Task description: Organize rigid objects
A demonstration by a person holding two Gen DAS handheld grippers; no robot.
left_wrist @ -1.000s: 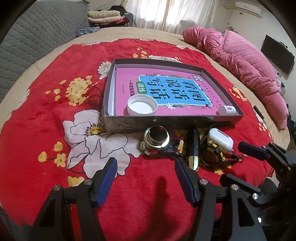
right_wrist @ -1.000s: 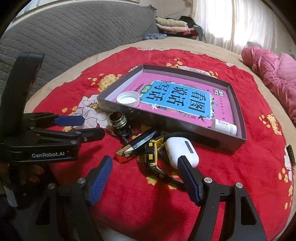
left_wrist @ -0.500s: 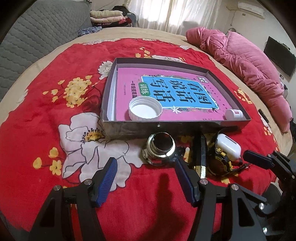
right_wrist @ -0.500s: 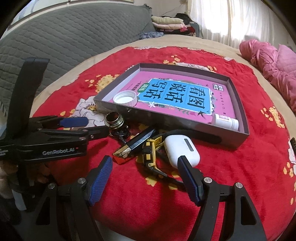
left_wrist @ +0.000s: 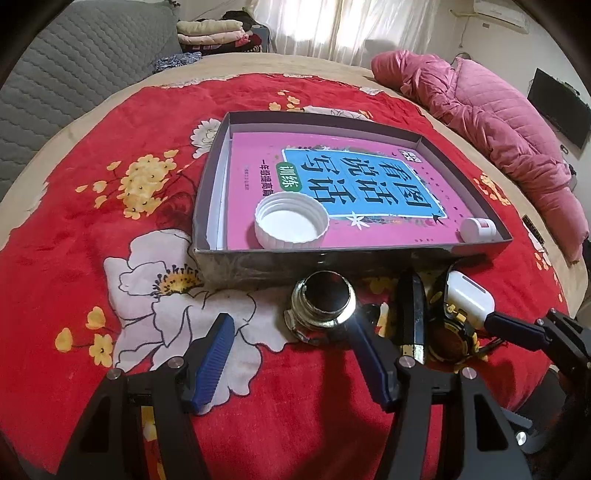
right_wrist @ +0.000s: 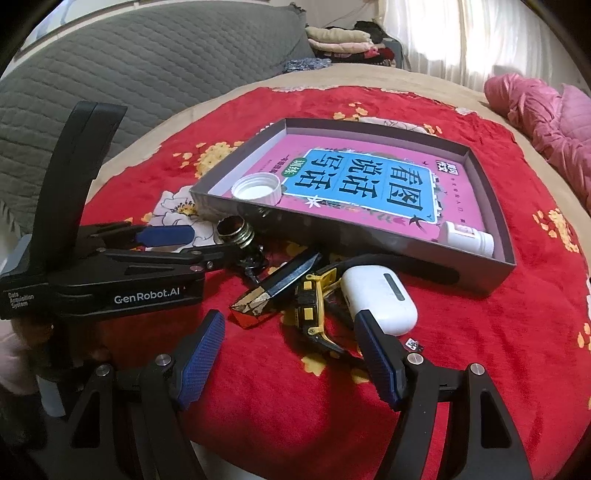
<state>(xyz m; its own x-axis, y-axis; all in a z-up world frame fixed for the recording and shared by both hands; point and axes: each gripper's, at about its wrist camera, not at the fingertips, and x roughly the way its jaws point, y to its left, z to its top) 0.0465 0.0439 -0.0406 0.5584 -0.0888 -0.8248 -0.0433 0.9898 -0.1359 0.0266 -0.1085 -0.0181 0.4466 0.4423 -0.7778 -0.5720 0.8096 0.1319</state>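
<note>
A grey box (left_wrist: 236,264) (right_wrist: 495,206) on the red blanket holds a pink book (left_wrist: 369,177), a white cap (left_wrist: 291,225) (right_wrist: 257,189) and a small white bottle (left_wrist: 478,229) (right_wrist: 469,238). In front of it lie a metal lamp socket (left_wrist: 323,304) (right_wrist: 234,230), a black and gold bar (left_wrist: 413,317) (right_wrist: 275,291), a yellow and black watch (right_wrist: 314,314) and a white earbud case (left_wrist: 469,301) (right_wrist: 376,299). My left gripper (left_wrist: 291,350) (right_wrist: 192,243) is open just before the socket. My right gripper (right_wrist: 286,350) is open near the bar, watch and case.
A pink quilt (left_wrist: 491,110) lies at the right of the bed. A grey padded headboard (right_wrist: 147,62) stands at the left. Folded clothes (left_wrist: 210,31) are stacked at the back. The bed's near edge is just below the grippers.
My left gripper has moved forward toward the metal socket, its right finger now beside it. My right gripper has crept slightly forward. Both stay open.
</note>
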